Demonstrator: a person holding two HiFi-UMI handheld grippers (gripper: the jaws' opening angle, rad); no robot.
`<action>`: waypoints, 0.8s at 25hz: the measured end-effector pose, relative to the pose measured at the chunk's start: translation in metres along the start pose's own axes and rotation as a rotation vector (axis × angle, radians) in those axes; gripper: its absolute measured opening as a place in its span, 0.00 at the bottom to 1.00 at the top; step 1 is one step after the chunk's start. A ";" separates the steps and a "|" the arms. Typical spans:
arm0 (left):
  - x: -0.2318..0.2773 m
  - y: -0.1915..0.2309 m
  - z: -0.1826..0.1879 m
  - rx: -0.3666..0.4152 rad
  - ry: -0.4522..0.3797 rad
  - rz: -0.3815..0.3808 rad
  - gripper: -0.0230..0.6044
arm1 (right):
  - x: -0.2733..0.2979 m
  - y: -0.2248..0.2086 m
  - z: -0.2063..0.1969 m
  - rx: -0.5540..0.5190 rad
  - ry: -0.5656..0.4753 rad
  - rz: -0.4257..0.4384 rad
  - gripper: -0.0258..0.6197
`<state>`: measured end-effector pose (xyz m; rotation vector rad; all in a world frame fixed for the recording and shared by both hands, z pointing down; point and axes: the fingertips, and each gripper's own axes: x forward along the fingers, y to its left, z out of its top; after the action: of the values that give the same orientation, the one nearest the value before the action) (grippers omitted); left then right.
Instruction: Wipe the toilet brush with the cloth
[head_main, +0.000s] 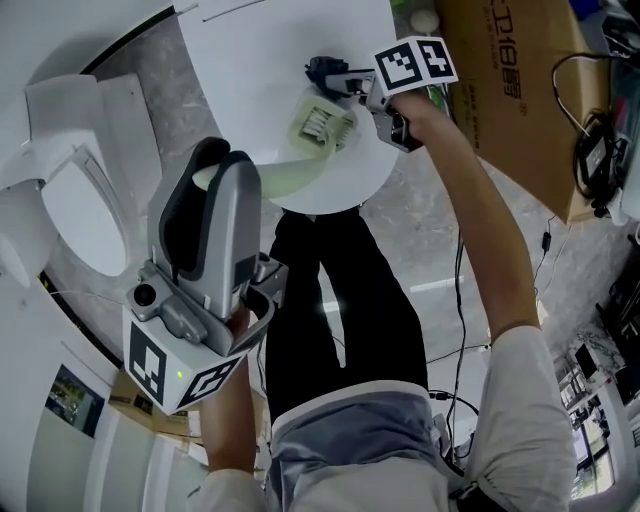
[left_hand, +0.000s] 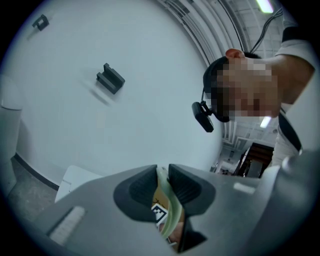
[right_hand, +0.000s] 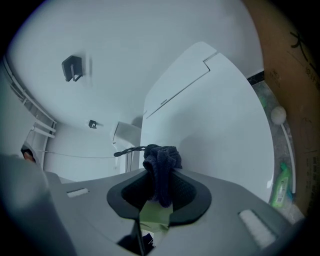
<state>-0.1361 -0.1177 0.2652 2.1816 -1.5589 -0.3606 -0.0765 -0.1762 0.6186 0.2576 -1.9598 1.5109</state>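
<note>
While the left tongs (left_hand: 163, 175) pinch the pale green plastic toilet brush (head_main: 290, 170), the right tongs (right_hand: 159, 186) clamp a dark blue cloth (right_hand: 161, 159) beside its head.

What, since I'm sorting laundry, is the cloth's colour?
Dark navy; the bunched fabric cloth shows best in the right gripper view.

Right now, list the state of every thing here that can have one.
left hand-held gripper: shut on the toilet brush's handle
right hand-held gripper: shut on the cloth
toilet brush: held by its handle, head over the white surface
cloth: bunched up, pinched between the jaws
</note>
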 end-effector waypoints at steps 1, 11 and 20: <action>0.000 0.000 0.000 0.000 0.000 -0.001 0.04 | 0.000 0.002 0.001 -0.005 -0.001 0.000 0.17; -0.001 -0.001 -0.001 0.003 -0.002 -0.003 0.04 | 0.001 0.015 0.007 -0.072 -0.012 -0.015 0.17; 0.002 0.000 -0.001 0.016 0.000 -0.013 0.04 | 0.002 0.033 0.013 -0.142 -0.028 -0.015 0.17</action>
<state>-0.1351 -0.1197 0.2658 2.2047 -1.5533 -0.3536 -0.0994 -0.1777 0.5920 0.2329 -2.0718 1.3581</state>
